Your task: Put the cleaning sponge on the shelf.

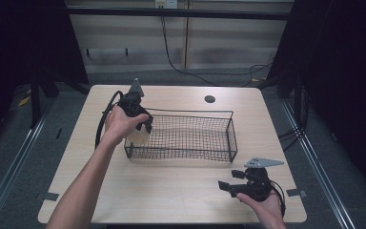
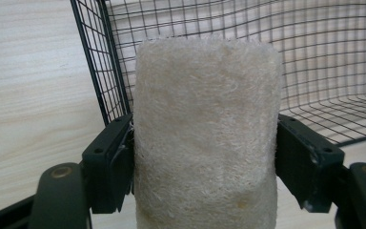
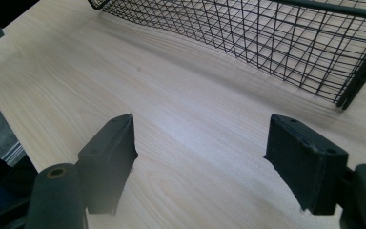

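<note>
A pale wood-grain table [image 1: 171, 191] with rounded corners stands on a grey floor, with a light panelled wall and dangling black cables at the far side. Near its middle sits a long, shallow wire basket [image 1: 190, 140] of thin black mesh with a thicker rod rim and square corners.

The left gripper [image 1: 140, 125], matte black plastic, is clamped on a loofah sponge [image 2: 205, 138] and holds it at the basket's left end, over the corner. The sponge is a cream, roughly cylindrical block with a flat top; its surface is coarse, matted fibre with fine stray hairs, slightly yellower low down. Both pads press into its sides, partly closed around its width.

The right gripper [image 1: 226, 187] rests low at the near right of the table, just short of the basket's right end, jaws spread wide with bare tabletop between them.
</note>
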A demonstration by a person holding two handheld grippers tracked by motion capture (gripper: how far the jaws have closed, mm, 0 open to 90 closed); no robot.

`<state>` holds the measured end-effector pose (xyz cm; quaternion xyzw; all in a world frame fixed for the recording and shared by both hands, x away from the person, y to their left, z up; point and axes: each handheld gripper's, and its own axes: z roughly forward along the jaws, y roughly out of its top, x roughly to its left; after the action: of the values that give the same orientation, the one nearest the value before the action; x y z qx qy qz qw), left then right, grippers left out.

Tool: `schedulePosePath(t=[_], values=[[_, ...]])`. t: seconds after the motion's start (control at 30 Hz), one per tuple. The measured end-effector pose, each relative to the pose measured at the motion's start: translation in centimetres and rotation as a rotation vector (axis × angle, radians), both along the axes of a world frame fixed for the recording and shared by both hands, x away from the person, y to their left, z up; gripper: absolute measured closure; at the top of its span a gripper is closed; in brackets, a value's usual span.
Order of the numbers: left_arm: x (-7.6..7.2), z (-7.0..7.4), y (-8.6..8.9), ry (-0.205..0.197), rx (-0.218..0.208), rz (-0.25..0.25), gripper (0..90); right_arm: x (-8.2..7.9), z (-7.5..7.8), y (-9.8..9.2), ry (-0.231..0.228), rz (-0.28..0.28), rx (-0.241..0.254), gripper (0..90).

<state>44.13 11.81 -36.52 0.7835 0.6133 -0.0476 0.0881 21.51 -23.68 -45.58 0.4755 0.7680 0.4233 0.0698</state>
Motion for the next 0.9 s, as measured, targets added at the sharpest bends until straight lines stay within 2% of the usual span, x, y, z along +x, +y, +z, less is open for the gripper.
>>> schedulePosePath(t=[0.27,0.43,0.63,0.9], values=[[0.3,-1.6,-0.9,0.022,0.036,0.033,27.7,0.1,0.0,0.1,0.003,0.01,0.003,25.0],[0.2,-2.3,-1.4,0.028,0.035,0.034,27.7,0.1,0.0,0.1,-0.003,0.01,0.003,25.0],[0.4,-3.2,-1.1,0.046,0.043,0.053,27.7,0.1,0.0,0.1,0.002,0.01,0.004,25.0],[0.4,-4.0,-1.0,0.058,0.049,0.049,27.6,0.1,0.0,0.1,0.004,0.011,0.003,25.0]])
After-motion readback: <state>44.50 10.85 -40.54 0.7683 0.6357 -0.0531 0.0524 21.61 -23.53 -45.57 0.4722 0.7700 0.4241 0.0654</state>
